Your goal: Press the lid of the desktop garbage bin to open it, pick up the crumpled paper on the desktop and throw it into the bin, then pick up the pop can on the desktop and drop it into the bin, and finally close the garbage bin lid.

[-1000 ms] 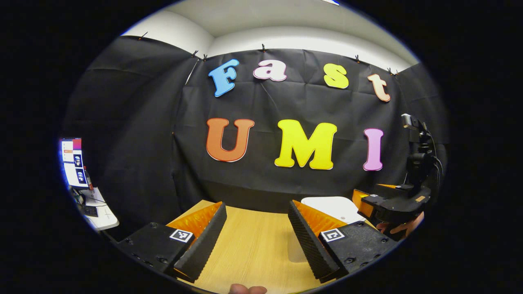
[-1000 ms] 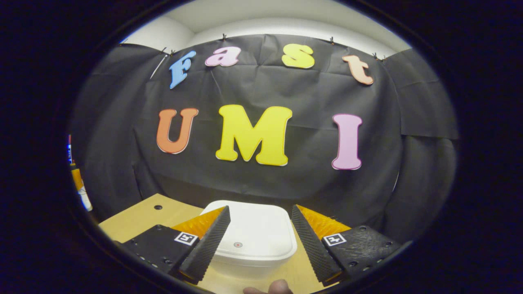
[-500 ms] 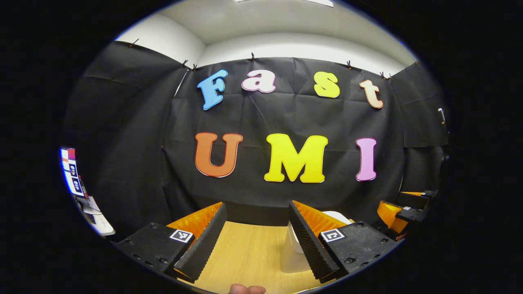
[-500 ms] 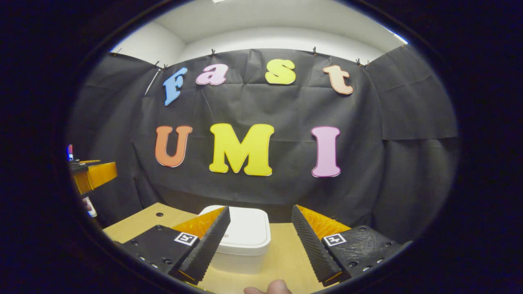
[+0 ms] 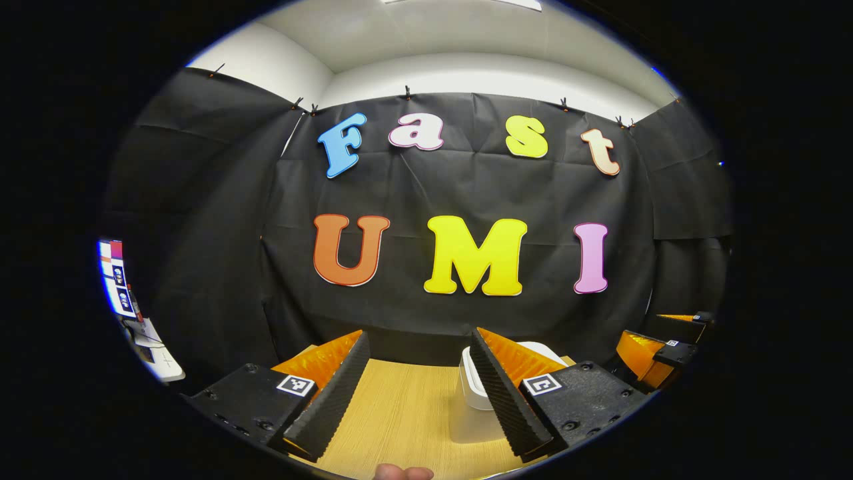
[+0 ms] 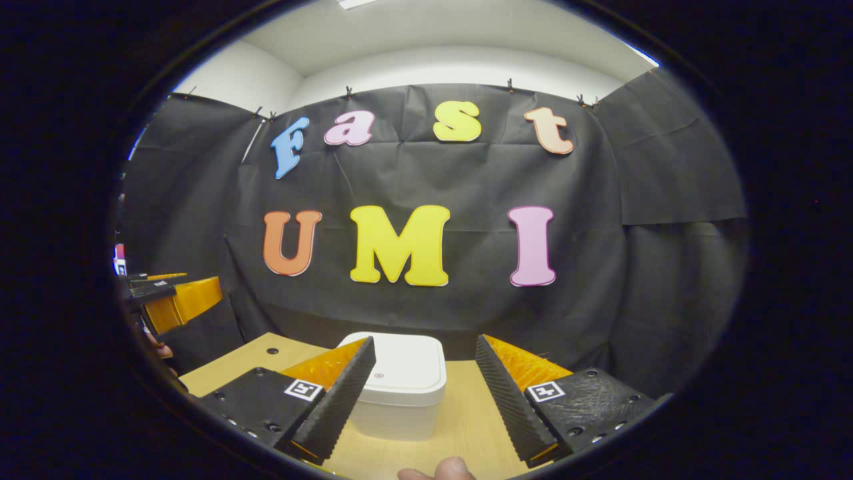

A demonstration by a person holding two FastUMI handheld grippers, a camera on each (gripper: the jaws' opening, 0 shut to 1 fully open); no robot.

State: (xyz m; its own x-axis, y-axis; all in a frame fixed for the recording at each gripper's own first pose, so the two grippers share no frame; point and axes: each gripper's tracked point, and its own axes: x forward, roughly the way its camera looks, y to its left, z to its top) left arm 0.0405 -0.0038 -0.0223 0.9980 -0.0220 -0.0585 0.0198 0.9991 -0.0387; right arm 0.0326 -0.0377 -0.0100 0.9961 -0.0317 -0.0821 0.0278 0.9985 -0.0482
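The wooden desktop (image 6: 466, 413) carries the white garbage bin (image 6: 400, 390), upright with its lid (image 6: 405, 363) closed, at twelve o'clock ahead of the right gripper (image 6: 423, 393). Both sets of tongs are spread and empty. I judge a short downward press on the lid's centre mark is best. The squarish bin shows no clear long axis. The left gripper (image 5: 416, 387) has it at two o'clock.
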